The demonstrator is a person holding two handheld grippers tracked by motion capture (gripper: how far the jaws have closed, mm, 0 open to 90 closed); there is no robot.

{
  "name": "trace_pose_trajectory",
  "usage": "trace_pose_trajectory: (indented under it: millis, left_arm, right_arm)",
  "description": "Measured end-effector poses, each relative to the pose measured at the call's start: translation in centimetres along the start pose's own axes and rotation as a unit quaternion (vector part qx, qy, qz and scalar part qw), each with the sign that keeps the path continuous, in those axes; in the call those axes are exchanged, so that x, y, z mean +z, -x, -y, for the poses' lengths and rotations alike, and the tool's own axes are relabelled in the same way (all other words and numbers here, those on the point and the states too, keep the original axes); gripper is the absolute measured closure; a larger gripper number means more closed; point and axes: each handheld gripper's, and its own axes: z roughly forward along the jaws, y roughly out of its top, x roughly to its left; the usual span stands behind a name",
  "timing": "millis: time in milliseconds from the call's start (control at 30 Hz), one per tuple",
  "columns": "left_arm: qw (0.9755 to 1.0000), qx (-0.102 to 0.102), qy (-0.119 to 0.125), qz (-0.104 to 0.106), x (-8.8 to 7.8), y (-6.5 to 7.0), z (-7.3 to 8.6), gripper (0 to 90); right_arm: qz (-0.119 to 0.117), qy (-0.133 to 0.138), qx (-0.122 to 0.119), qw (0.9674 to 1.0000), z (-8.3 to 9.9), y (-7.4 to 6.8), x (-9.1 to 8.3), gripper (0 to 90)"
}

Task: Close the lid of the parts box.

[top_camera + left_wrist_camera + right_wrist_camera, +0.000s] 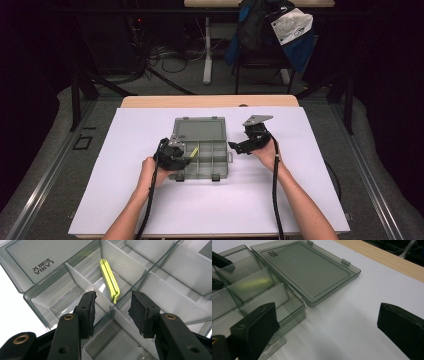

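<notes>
Smoky clear plastic makes up the compartment box (pixel 202 160) lying open mid-table on the white sheet (pixel 165 210), with broad bare room on every side. Left gripper (pixel 112 308) hangs over the box's near-left compartments, its jaws parted and empty, astride a thin divider wall. Beyond it a slim yellow-green clip (pixel 110 282), possibly a folded strip, lies in one compartment. Right gripper (pixel 239 145) hovers just off the box's right edge, jaws spread wide, holding nothing. Farthest, the flat hinged lid (pixel 307 270) rests on the sheet.

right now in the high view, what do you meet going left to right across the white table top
left hand-held gripper → yellow-green clip in the clear compartment box → right hand-held gripper, beside the box with its jaws apart
</notes>
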Motion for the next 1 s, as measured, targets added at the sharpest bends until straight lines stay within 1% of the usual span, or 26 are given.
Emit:
trace_pose_trajectory:
  millis: [100,133,167,200,233,267,300,333,367,400,433,467,500,567,600,633,667,700,733,767,833,867,900,933,967,1000]
  left_arm:
    - [1.0,0.0,0.001,0.001,0.0,0.0,0.0,54.9]
    - [1.0,0.0,0.001,0.001,0.0,0.0,0.0,54.9]
    - [1.0,0.0,0.001,0.0,0.0,0.0,0.0,54.9]
    - [1.0,0.0,0.002,0.0,0.0,0.0,0.0,54.9]
    - [1.0,0.0,0.002,0.0,0.0,0.0,0.0,54.9]
    - [1.0,0.0,0.002,0.0,0.0,0.0,0.0,54.9]
    - [1.0,0.0,0.002,0.0,0.0,0.0,0.0,54.9]
    - [1.0,0.0,0.002,0.001,0.0,0.0,0.0,54.9]
    - [1.0,0.0,0.002,0.001,0.0,0.0,0.0,54.9]
    - [1.0,0.0,0.002,0.001,0.0,0.0,0.0,54.9]
    - [1.0,0.0,0.002,0.001,0.0,0.0,0.0,54.9]
    - [1.0,0.0,0.002,0.001,0.0,0.0,0.0,54.9]
    - [1.0,0.0,0.002,0.001,0.0,0.0,0.0,54.9]
    - [1.0,0.0,0.002,0.001,0.0,0.0,0.0,54.9]
    - [1.0,0.0,0.003,0.001,0.0,0.0,0.1,54.9]
    - [1.0,0.0,0.003,0.001,0.0,0.0,0.1,54.9]
    - [1.0,0.0,0.003,0.001,0.0,0.0,0.1,54.9]
    - [1.0,0.0,0.003,0.001,0.0,0.0,0.1,54.9]
    - [1.0,0.0,0.003,0.002,0.0,-0.1,0.1,54.9]
    - [1.0,0.0,0.003,0.002,0.0,-0.1,0.1,54.9]
    - [1.0,0.0,0.003,0.002,0.0,-0.1,0.1,54.9]
    - [1.0,0.0,0.003,0.002,0.0,-0.1,0.1,54.9]
    - [1.0,0.0,0.003,0.002,0.0,-0.1,0.1,54.9]
    - [1.0,0.0,0.003,0.003,0.0,-0.1,0.1,54.9]
    - [1.0,0.0,0.003,0.003,0.0,-0.1,0.1,54.9]
    - [1.0,0.0,0.004,0.004,0.0,-0.1,0.1,54.9]
  right_arm:
    - [-0.001,0.001,0.009,1.0,-0.3,0.3,0.6,11.8]
    - [0.0,-0.001,0.008,1.0,-0.4,0.4,0.8,15.8]
    - [-0.002,-0.004,0.011,0.9999,-0.5,0.5,1.1,17.5]
    - [0.002,-0.014,0.012,0.9998,-0.7,0.6,1.5,26.2]
    - [0.002,-0.014,0.012,0.9998,-0.7,0.6,1.5,26.2]
    - [0.0,-0.023,0.02,0.9996,-0.8,1.0,1.9,35.5]
    - [0.0,-0.023,0.02,0.9996,-0.8,1.0,1.9,35.5]
    - [0.006,-0.027,0.018,0.9995,-0.9,1.2,2.4,47.7]
    - [0.006,-0.027,0.018,0.9995,-0.9,1.2,2.4,47.7]
    - [-0.005,-0.04,0.025,0.9989,-1.0,1.4,2.7,59.6]
    - [-0.005,-0.04,0.025,0.9989,-1.0,1.4,2.7,59.6]
    - [-0.002,-0.043,0.022,0.9988,-1.2,1.4,3.1,68.8]
    - [-0.002,-0.043,0.022,0.9988,-1.2,1.4,3.1,68.8]
    - [-0.002,-0.053,0.021,0.9984,-1.4,1.4,3.4,76.3]
    - [0.001,-0.057,0.015,0.9983,-1.4,1.3,3.6,80.7]
    - [0.0,-0.065,0.011,0.9978,-1.4,1.2,3.8,82.9]
    - [-0.002,-0.079,0.007,0.9969,-1.3,1.0,4.2,87.4]
    - [-0.002,-0.079,0.007,0.9969,-1.3,1.0,4.2,87.4]
    - [-0.002,-0.087,0.004,0.9962,-1.3,1.0,4.4,88.6]
    - [-0.003,-0.089,0.003,0.996,-1.2,0.9,4.6,90.0]
    - [-0.005,-0.095,0.002,0.9954,-1.2,0.9,4.8,90.0]
    - [-0.005,-0.104,-0.007,0.9945,-1.1,0.8,5.1,90.0]
    - [-0.005,-0.104,-0.007,0.9945,-1.1,0.8,5.1,90.0]
    - [-0.008,-0.117,-0.009,0.9931,-1.0,0.7,5.3,90.0]
    - [-0.008,-0.117,-0.009,0.9931,-1.0,0.7,5.3,90.0]
    - [-0.009,-0.12,-0.014,0.9926,-0.9,0.7,5.5,90.0]
